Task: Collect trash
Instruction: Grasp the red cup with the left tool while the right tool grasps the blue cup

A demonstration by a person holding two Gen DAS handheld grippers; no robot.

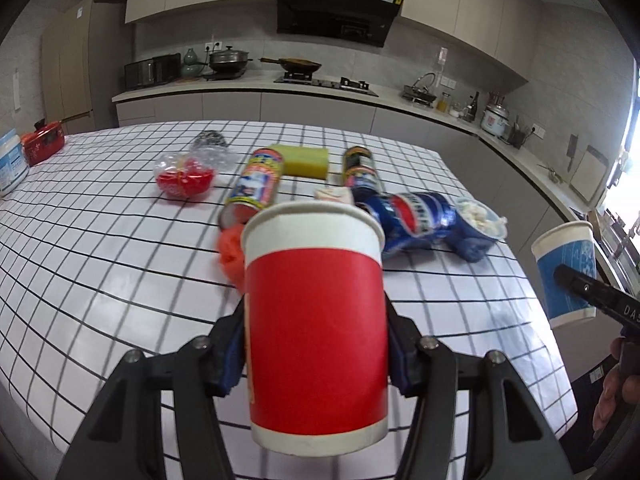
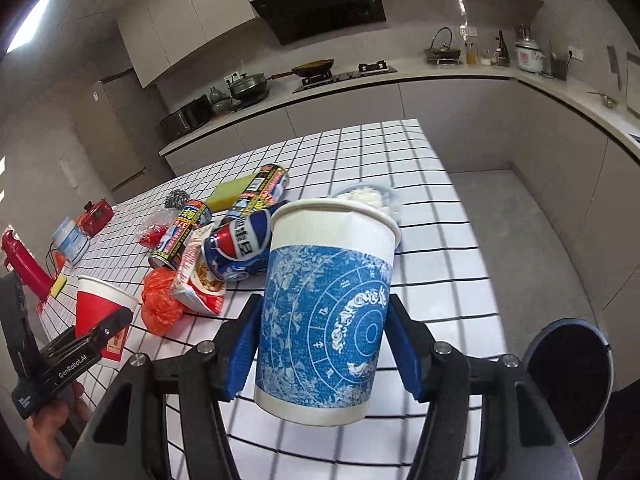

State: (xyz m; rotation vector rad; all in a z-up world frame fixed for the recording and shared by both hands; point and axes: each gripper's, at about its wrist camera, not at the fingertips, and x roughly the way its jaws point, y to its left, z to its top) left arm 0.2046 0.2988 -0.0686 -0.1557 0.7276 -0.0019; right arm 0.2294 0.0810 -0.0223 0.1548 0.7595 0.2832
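Gripping a red paper cup [image 1: 316, 320], the left gripper [image 1: 316, 344] has its blue pads pressed against both sides of the cup's wall, and the cup hangs clear above the checked tablecloth [image 1: 100, 280]. The right gripper [image 2: 324, 344] is likewise clenched on a blue-patterned paper cup [image 2: 326, 312], upright and lifted off the cloth, over the table's near right edge. Each cup also shows in the other camera: the blue one at the far right of the left wrist view, the red one at the lower left of the right wrist view.

More rubbish lies in a loose cluster on the table beyond the cups: a crushed blue Pepsi can [image 2: 236, 252], two printed tins on their sides [image 1: 254, 186] [image 1: 360, 170], an orange plastic bag [image 2: 160, 304], a snack wrapper [image 2: 200, 276], a clear bag with something red inside [image 1: 186, 174], a yellow sponge [image 1: 302, 158] and a blue bowl holding what may be crumpled white tissue [image 1: 478, 216], though blur makes that uncertain. A dark round bin [image 2: 568, 372] stands on the floor just right of the table, below the right gripper
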